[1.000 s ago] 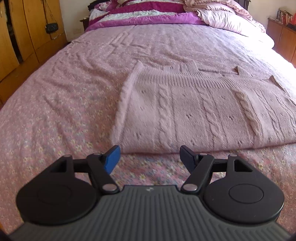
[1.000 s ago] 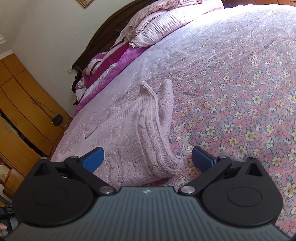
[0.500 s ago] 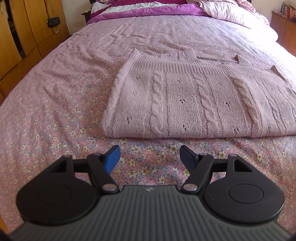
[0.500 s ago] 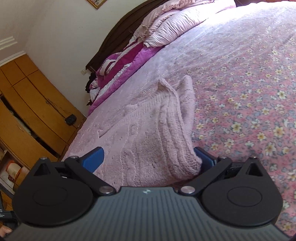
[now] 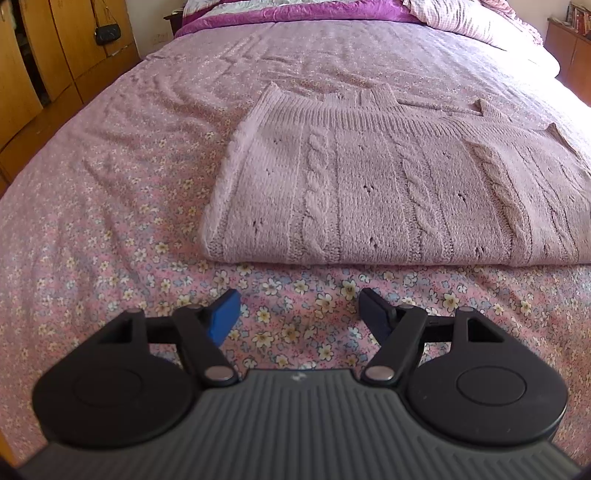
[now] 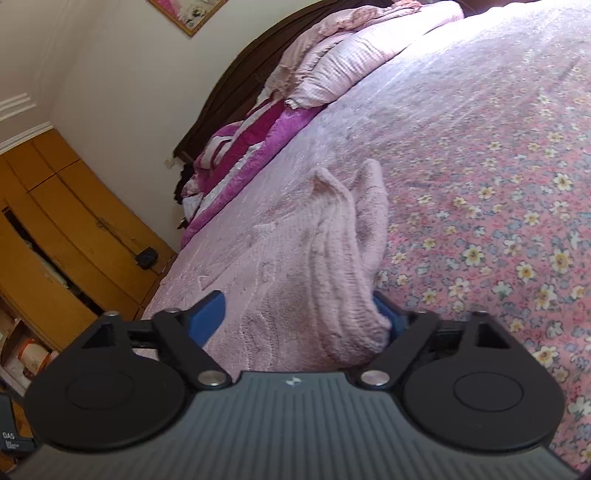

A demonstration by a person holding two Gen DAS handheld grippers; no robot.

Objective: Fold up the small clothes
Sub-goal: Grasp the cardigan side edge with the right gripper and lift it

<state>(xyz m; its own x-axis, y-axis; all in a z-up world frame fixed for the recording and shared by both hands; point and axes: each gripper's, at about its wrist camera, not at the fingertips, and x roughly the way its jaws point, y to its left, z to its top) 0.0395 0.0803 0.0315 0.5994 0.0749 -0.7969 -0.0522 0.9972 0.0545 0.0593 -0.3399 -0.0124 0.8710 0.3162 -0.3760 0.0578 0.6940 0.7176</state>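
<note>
A pale pink cable-knit sweater (image 5: 388, 192) lies folded flat on the floral bedspread (image 5: 110, 221). My left gripper (image 5: 299, 314) hovers open over the bedspread, just short of the sweater's near folded edge, with nothing between its fingers. In the right wrist view the sweater (image 6: 314, 266) has its thick folded corner lying between the jaws of my right gripper (image 6: 295, 317). Those jaws are closing. The right blue pad is partly hidden behind the knit, and the left blue pad (image 6: 207, 317) stands over the sweater's top.
Folded quilts and pillows (image 6: 332, 74) lie piled at the head of the bed. Wooden wardrobes (image 5: 55, 55) stand along the left side with a small black bag (image 5: 107, 35) hanging there. A wooden cabinet (image 5: 572, 55) is at the far right.
The right gripper moved forward onto the sweater's corner and its jaws narrowed around it. The left gripper tilted down a little, so the sweater shows flatter and farther ahead.
</note>
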